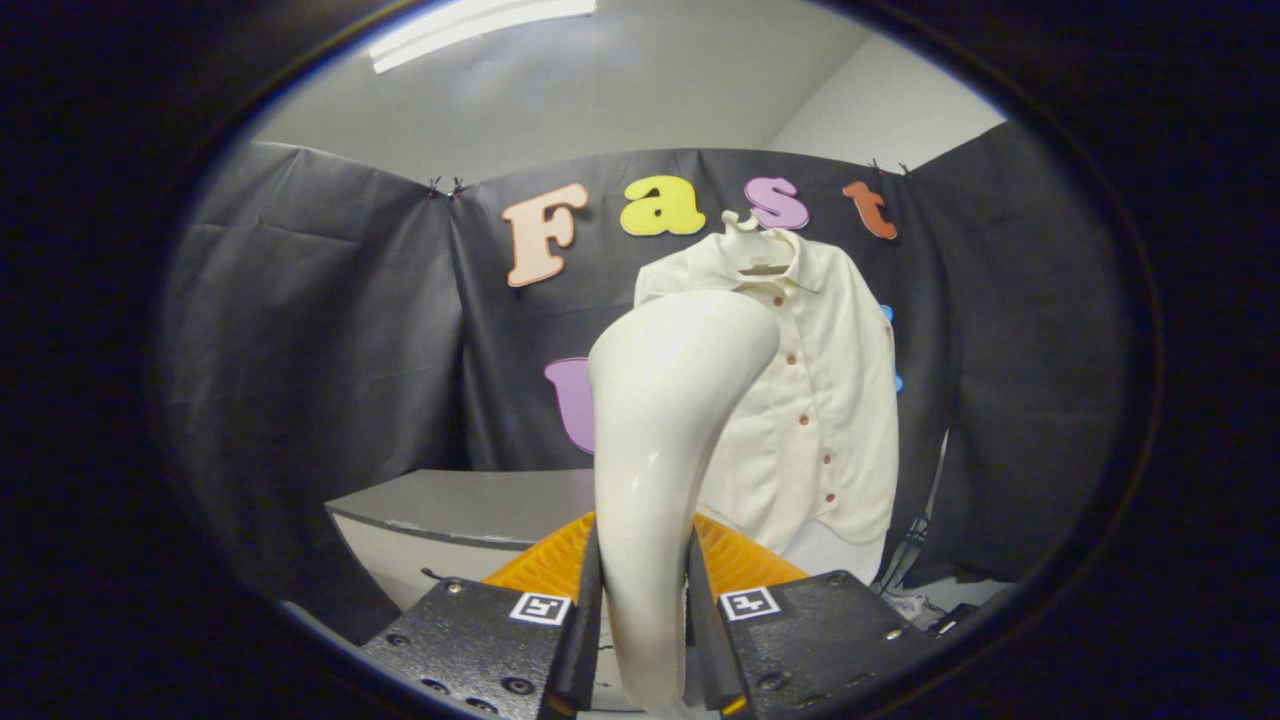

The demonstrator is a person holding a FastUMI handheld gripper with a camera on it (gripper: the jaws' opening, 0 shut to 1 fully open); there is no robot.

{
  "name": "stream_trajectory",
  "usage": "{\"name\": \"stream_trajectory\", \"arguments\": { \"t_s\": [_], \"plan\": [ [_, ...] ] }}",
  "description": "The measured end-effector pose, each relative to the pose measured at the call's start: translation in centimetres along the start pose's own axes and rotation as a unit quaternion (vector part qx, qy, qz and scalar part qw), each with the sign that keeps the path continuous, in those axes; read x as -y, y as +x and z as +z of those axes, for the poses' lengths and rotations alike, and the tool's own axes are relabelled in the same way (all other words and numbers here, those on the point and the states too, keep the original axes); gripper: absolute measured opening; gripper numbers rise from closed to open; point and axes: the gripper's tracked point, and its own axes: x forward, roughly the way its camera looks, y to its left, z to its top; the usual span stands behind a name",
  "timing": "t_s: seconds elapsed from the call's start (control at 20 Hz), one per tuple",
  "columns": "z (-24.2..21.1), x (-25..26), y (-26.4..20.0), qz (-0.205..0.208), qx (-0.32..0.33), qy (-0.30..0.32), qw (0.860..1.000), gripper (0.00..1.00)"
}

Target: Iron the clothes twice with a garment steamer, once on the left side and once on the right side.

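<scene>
A white garment steamer (660,420) stands upright between my fingers, its handle clamped on both sides and its curved head rising up ahead of me. My gripper (643,610) is shut on that handle. Beyond the steamer's head hangs a cream button-up shirt (830,400) on a white hanger (745,240), against the black cloth wall. The steamer's head overlaps the shirt's left part in the view; I cannot tell whether they touch.
A grey table (480,505) stands below and left of the shirt, just beyond the fingers. Cables (915,590) lie on the floor at the right, under the shirt's hem. Black cloth walls close off the booth on three sides.
</scene>
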Motion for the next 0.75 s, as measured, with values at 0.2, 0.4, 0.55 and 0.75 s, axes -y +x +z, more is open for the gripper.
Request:
{"name": "stream_trajectory", "arguments": {
  "t_s": [0.2,0.4,0.55,0.75],
  "plan": [
    [-1.1,-0.8,-1.3,-0.010,0.000,-0.006,1.000,0.40],
    [-1.9,-1.6,-2.6,-0.013,0.009,-0.010,1.000,0.40],
    [-2.6,-2.5,-3.7,-0.020,0.011,-0.017,1.000,0.40],
    [-2.5,-4.5,-5.7,-0.015,0.032,-0.017,0.999,0.40]
  ]
}}
